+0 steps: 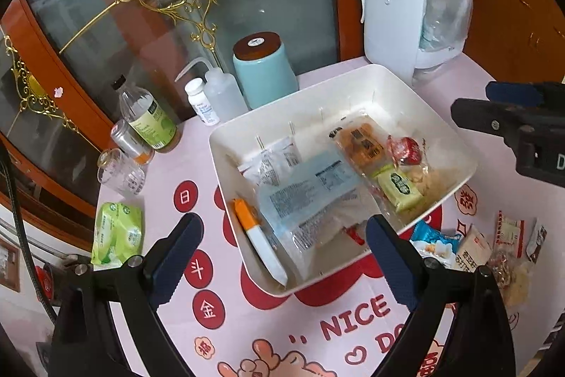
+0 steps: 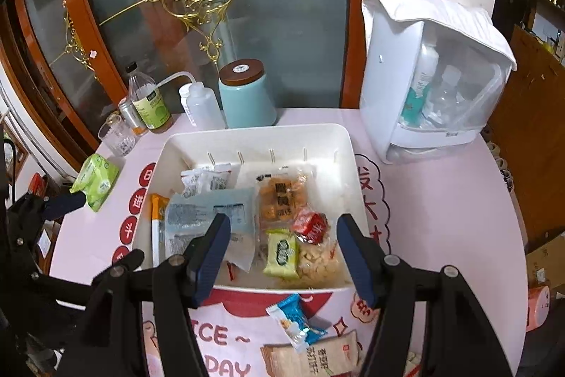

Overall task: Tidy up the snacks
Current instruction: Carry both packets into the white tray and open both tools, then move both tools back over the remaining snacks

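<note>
A white tray (image 1: 416,83) (image 2: 254,133) sits on the pink table and holds several snack packets: a pale blue packet (image 1: 310,193) (image 2: 208,211), an orange packet (image 1: 360,143) (image 2: 279,196), a green packet (image 1: 400,186) (image 2: 282,251), a red candy (image 1: 406,149) (image 2: 310,227) and an orange-white stick (image 1: 257,235). My left gripper (image 1: 284,258) is open and empty above the tray's near corner. My right gripper (image 2: 282,257) is open and empty above the tray's front edge. A blue snack packet (image 2: 296,320) (image 1: 432,235) and a beige packet (image 2: 317,357) (image 1: 473,248) lie on the table in front of the tray.
Behind the tray stand a teal canister (image 1: 263,69) (image 2: 245,94), a squeeze bottle (image 1: 224,92), a pill bottle (image 1: 203,101), a green-label bottle (image 1: 146,115), a glass (image 1: 122,170) and a white storage box (image 1: 409,13) (image 2: 430,76). A green tissue pack (image 1: 118,232) (image 2: 95,181) lies left.
</note>
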The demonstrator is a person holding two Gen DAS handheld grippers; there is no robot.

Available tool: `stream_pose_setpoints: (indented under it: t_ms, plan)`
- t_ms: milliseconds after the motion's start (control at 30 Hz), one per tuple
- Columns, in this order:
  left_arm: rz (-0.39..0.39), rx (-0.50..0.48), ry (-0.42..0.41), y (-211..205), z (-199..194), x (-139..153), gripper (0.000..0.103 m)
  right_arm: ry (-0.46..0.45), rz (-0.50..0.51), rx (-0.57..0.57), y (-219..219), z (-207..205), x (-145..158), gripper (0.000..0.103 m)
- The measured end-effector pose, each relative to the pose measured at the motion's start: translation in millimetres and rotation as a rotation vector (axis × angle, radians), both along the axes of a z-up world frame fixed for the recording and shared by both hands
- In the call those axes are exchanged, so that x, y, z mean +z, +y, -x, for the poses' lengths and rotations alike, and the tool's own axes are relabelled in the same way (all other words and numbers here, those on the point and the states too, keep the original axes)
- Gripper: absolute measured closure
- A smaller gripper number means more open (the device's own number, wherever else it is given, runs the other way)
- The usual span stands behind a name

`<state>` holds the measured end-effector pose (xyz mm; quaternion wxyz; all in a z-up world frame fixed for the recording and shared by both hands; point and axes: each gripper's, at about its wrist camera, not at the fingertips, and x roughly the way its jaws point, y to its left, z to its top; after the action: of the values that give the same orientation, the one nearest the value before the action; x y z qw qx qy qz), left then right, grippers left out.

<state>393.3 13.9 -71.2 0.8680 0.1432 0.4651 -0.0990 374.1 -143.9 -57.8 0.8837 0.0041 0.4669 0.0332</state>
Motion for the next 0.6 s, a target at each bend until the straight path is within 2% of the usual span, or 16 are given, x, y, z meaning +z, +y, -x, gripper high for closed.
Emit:
stream_pose_setpoints:
  t_ms: [300, 600]
  plan:
    - [0.025, 0.002, 0.018, -2, 18, 4, 0.009, -0.016, 0.002, -0.016, -19, 32, 16, 0.040]
    - [0.060, -0.020, 0.013, -11, 53, 16, 0.009, -0.036, 0.014, -0.057, -57, 89, 30, 0.040]
